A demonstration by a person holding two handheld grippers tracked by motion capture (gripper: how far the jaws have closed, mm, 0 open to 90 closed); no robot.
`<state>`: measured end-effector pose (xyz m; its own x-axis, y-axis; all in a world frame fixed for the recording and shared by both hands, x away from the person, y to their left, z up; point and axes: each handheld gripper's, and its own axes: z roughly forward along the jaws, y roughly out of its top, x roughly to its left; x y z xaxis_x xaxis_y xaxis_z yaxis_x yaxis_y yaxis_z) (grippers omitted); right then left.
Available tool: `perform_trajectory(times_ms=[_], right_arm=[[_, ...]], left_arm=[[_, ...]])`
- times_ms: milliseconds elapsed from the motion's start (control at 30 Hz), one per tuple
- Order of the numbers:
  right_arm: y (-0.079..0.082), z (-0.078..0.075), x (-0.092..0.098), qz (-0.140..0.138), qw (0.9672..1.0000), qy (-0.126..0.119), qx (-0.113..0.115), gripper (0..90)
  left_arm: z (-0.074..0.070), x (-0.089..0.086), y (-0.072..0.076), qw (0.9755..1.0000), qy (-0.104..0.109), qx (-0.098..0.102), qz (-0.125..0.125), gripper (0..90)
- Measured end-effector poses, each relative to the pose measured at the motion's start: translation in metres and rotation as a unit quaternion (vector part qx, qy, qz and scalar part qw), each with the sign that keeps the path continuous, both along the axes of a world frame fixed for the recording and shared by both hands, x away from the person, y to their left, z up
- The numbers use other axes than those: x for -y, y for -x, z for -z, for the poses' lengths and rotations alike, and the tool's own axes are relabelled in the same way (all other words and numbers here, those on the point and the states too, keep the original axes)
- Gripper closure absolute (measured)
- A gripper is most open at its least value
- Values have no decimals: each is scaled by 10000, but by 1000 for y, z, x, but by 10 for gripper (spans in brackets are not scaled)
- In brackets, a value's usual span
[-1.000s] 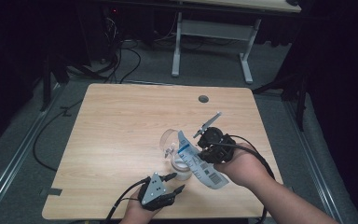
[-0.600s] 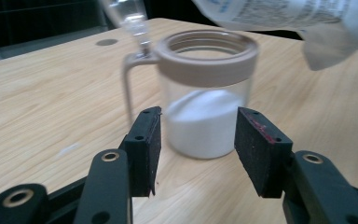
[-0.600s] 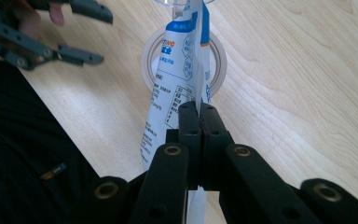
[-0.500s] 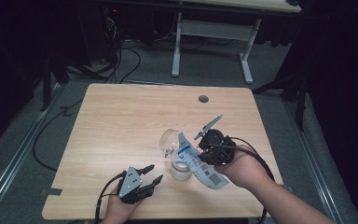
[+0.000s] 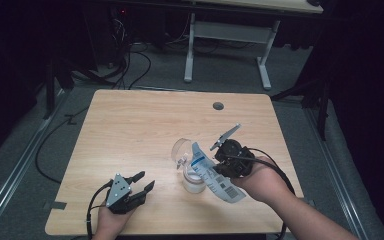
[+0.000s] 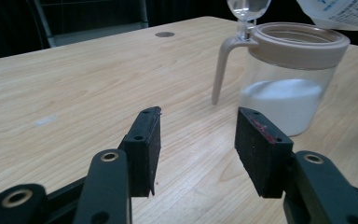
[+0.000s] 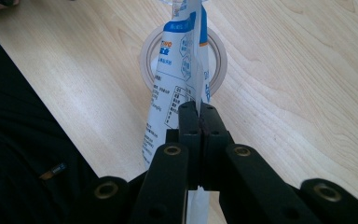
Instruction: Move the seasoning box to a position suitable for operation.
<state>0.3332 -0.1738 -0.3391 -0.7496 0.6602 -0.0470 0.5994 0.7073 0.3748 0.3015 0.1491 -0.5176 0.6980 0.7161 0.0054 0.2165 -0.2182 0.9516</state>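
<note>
The right claw is fully closed on a white and blue pouch. In the right gripper view its two black pads press together on the thin edge of the pouch, and nothing else is between them. The pouch is tilted, with its upper end directly above the open mouth of a clear jar. In the right gripper view the jar's pale round rim shows behind the pouch.

The jar stands upright on the bench, a little to the right of the middle and near the front edge. It has a beige collar and a thin beige handle, and white powder fills its lower part. Its clear lid is opened back and stands up behind the mouth.

The left claw is well apart from the jar, low over the front left part of the bench. Its jaws stand wide open and hold nothing. In the left gripper view the two pads have only bare wood between them and touch nothing; the jar is farther ahead, on the right side of that view. Whether this claw rests on the bench or is just above it, I cannot tell.
</note>
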Motion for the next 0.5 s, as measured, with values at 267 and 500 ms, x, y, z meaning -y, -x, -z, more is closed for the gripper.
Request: perform_trajectory(times_ms=[267,500], right_arm=[[0,0,7,76,9999,-63,24,898],[-4,1,17,270,9996,-56,68,899]], left_arm=[[2,-4,0,10000,-26,-32,-27,509],[2,-3,0,10000,-27,-39,-9,509]])
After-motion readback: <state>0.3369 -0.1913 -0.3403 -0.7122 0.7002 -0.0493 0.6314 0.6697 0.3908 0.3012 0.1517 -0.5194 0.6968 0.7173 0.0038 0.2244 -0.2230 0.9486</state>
